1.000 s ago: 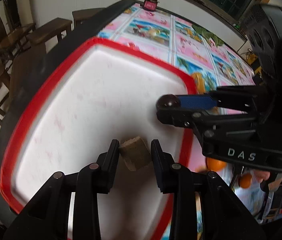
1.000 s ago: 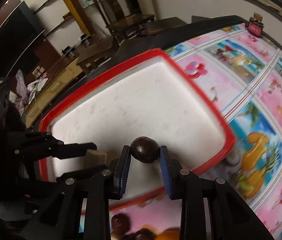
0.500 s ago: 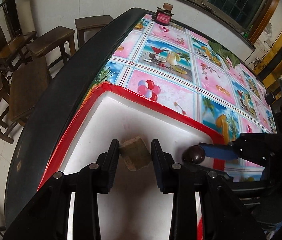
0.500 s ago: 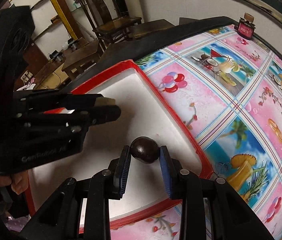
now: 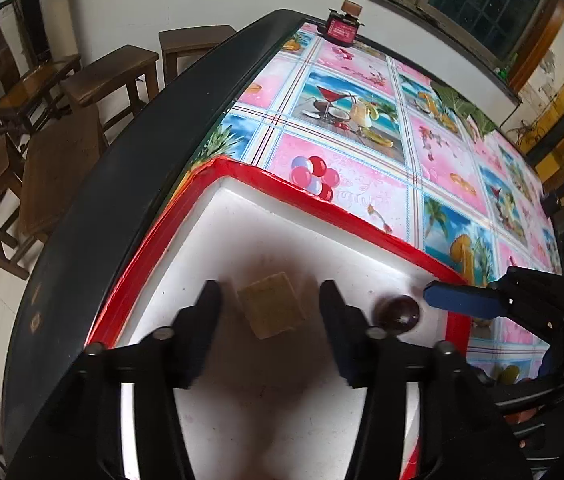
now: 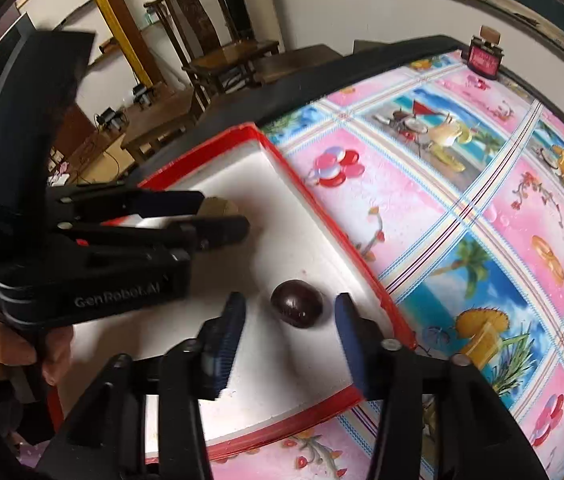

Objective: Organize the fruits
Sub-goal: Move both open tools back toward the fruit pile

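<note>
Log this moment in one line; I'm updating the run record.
left gripper: jaws just opened, tan block released | right gripper: jaws just opened, dark fruit released | both in tray

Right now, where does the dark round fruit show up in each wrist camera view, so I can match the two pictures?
Left wrist view: the dark round fruit lies lower right of centre on the white tray floor, by the red rim, beside the right gripper's blue pad.
Right wrist view: the fruit lies just below centre, loose between the right gripper's open jaws.
Shared landmark: the red box at the table's far edge.
</note>
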The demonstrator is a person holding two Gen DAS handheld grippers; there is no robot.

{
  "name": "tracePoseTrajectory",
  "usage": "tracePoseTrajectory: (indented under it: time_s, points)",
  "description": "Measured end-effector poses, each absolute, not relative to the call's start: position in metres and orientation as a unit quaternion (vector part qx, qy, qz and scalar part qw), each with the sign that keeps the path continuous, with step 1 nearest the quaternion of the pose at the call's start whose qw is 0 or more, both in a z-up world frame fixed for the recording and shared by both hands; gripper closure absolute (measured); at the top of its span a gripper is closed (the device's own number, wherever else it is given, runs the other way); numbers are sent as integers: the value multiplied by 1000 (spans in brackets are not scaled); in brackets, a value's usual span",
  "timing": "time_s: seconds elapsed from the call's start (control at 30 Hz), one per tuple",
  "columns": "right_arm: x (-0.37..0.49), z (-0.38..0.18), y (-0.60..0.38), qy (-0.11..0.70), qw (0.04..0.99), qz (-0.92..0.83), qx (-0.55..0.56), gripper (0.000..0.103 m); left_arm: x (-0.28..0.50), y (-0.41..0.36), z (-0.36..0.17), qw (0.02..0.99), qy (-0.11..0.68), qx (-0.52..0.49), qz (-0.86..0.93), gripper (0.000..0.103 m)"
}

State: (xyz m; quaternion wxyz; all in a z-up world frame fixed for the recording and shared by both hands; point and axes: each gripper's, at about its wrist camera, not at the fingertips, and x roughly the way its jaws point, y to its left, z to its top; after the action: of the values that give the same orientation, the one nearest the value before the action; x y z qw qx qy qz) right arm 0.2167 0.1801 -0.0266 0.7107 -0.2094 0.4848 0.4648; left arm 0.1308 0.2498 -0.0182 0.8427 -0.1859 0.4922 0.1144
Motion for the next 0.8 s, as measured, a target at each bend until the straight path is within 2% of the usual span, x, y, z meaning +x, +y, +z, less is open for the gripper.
tracePoseTrajectory:
  time_s: [0.13, 0.27, 0.37, 0.53, 0.8]
  points:
    - [212, -14, 173, 480, 715, 469, -197, 53, 127, 249, -14, 843, 491, -185, 120, 47]
    - [205, 0, 160, 475, 722, 470, -179, 53, 121, 243, -10, 842, 491, -184, 126, 37]
    - [196, 10, 145, 470, 728, 471, -167, 48, 115, 237, -5, 840, 493, -183, 133, 29]
    - [183, 21, 122, 470, 733, 471, -142, 43, 105, 222, 2, 834, 504, -176, 138, 29]
    - [161, 25, 79, 477, 735, 466, -124, 42, 84, 197, 14, 833, 510, -164, 139, 29]
